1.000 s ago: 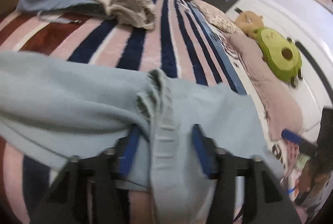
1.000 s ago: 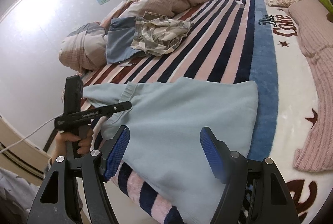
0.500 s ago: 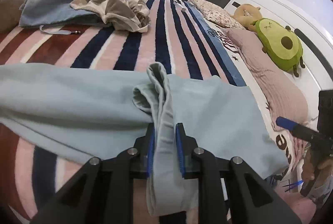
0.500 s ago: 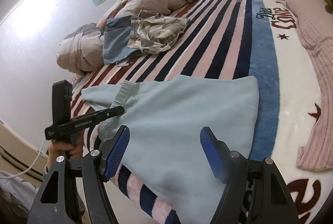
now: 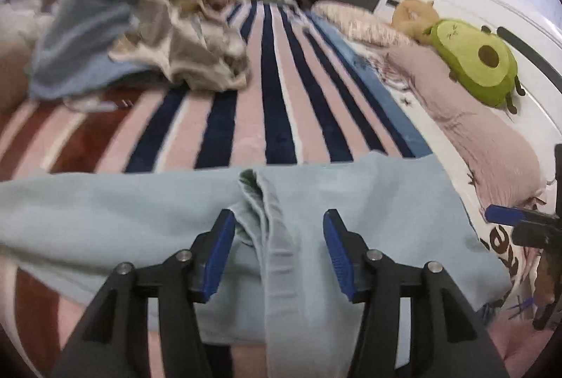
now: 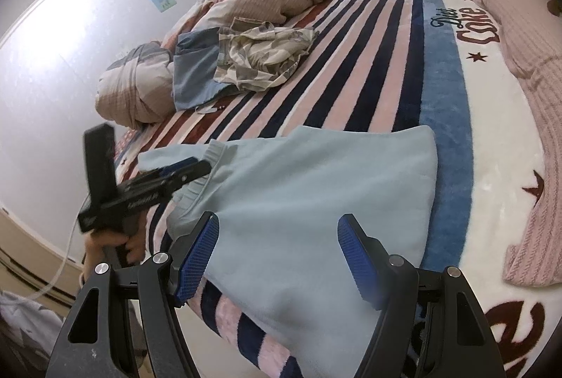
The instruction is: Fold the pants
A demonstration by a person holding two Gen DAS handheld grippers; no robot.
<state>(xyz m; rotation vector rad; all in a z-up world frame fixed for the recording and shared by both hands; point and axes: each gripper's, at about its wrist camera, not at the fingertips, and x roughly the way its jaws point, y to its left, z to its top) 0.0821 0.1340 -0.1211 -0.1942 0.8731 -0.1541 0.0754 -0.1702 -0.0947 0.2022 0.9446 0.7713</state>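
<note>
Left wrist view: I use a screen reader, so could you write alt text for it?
The open left gripper straddles a bunched ridge of light blue pants spread across a striped blanket on a bed. Farther back lies a heap of crumpled clothes; to the right, an avocado plush toy sits by a pink pillow.

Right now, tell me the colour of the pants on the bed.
Pale blue pants, clearest in the right wrist view.

One pants (image 6: pixel 316 188), two grippers (image 5: pixel 277 248) (image 6: pixel 277 255), one bed (image 6: pixel 351 69), two plush toys (image 5: pixel 474 62) (image 5: pixel 414 14), one crumpled clothes pile (image 6: pixel 260 56).
</note>
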